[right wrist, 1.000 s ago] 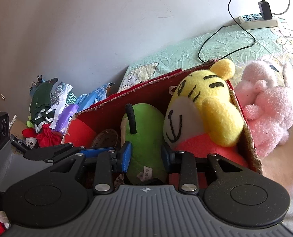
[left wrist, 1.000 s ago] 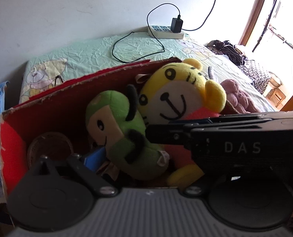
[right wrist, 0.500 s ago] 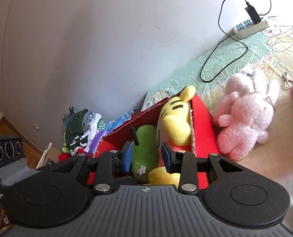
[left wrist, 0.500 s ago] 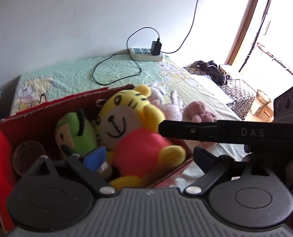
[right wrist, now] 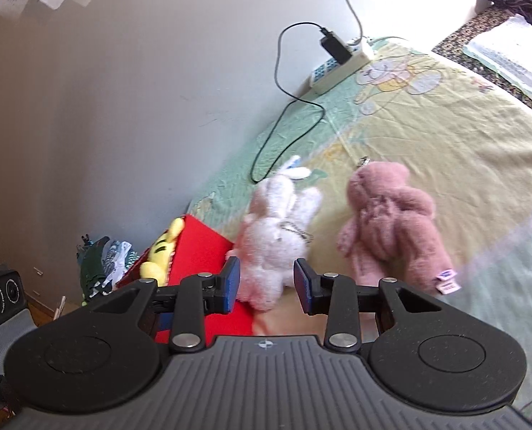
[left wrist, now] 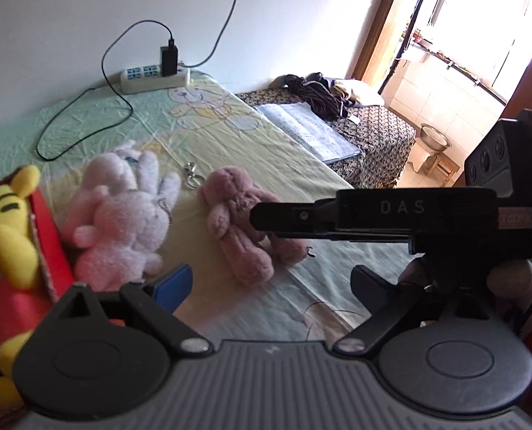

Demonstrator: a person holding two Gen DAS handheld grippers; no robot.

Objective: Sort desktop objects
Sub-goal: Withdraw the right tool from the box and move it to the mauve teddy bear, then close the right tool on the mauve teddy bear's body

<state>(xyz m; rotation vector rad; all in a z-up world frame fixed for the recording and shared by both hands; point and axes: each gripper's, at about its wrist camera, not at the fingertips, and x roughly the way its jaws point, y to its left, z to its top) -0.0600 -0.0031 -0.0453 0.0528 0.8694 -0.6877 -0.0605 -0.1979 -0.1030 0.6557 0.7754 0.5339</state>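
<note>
A pale pink bunny plush (right wrist: pixel 276 243) lies on the bed sheet just beyond the tips of my right gripper (right wrist: pixel 266 288), which is open with nothing held. To its right lies a mauve bear plush (right wrist: pixel 391 229). The left wrist view shows the same bunny (left wrist: pixel 122 222) and bear (left wrist: pixel 244 229) ahead of my left gripper (left wrist: pixel 269 283), open wide and empty. My right gripper (left wrist: pixel 262 216) crosses that view side-on above the bear. At the left, a yellow tiger plush (left wrist: pixel 8 236) sits in a red cardboard box (left wrist: pixel 47 236).
A keyring (left wrist: pixel 192 175) lies between the two plush toys. A power strip (left wrist: pixel 155 77) with a charger and black cable rests by the wall. A notebook (left wrist: pixel 309 129) and dark clothes sit on a patterned surface to the right. Clothes are piled on the floor (right wrist: pixel 101 261).
Both views have swung right, away from inside the red box and toward the bunny and bear on the bed. Both grippers stay open and empty.
</note>
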